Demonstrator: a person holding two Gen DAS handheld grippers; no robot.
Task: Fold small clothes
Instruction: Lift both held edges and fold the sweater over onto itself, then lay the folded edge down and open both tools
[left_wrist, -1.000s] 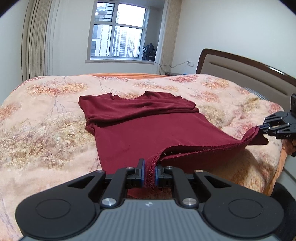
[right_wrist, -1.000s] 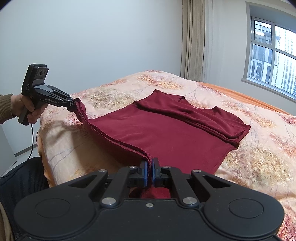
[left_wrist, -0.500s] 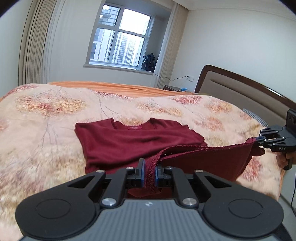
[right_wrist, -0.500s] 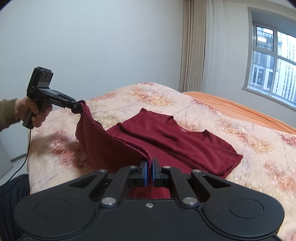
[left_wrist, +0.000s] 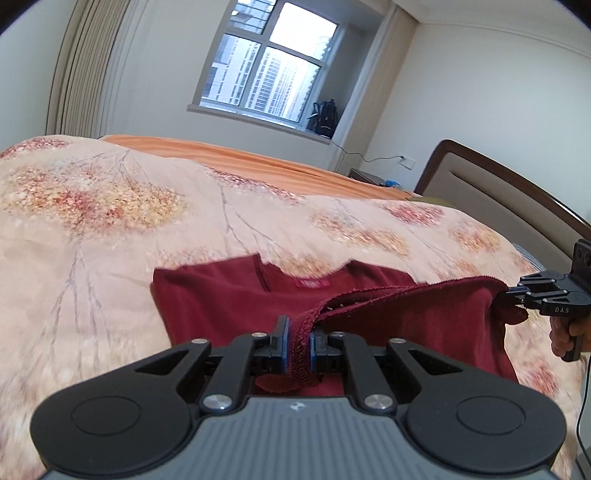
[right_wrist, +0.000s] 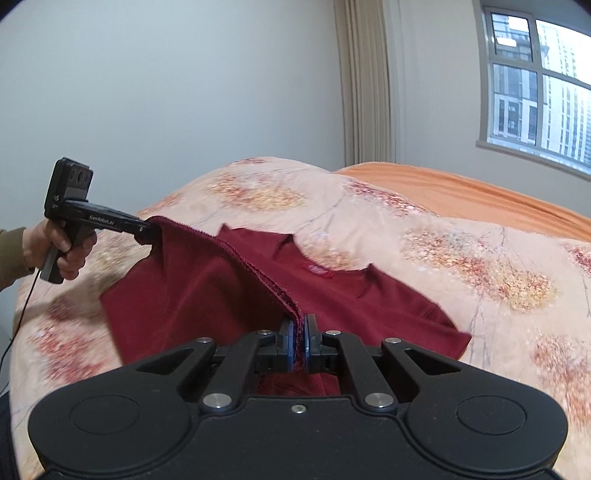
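A dark red shirt (left_wrist: 221, 299) lies on the flowered bedspread (left_wrist: 110, 229) with its sleeves folded in and its neck label facing up. My left gripper (left_wrist: 297, 332) is shut on one corner of the bottom hem. My right gripper (right_wrist: 299, 328) is shut on the other corner. The hem (right_wrist: 251, 266) stretches taut between them, lifted and carried over the shirt's body close to the collar (right_wrist: 319, 269). Each gripper shows in the other's view: the right gripper (left_wrist: 511, 301) at the right edge, the left gripper (right_wrist: 146, 232) at the left, held by a hand (right_wrist: 62, 251).
A wooden headboard (left_wrist: 517, 192) stands to the right of the bed. An orange sheet (left_wrist: 258, 158) runs along the far side under the window (left_wrist: 269, 70). Curtains (right_wrist: 365, 81) hang by the wall. A cable (right_wrist: 22, 314) trails from the left gripper's handle.
Both grippers have carried the hem forward across the shirt towards the collar. The lower half of the shirt now lies doubled over the upper half.
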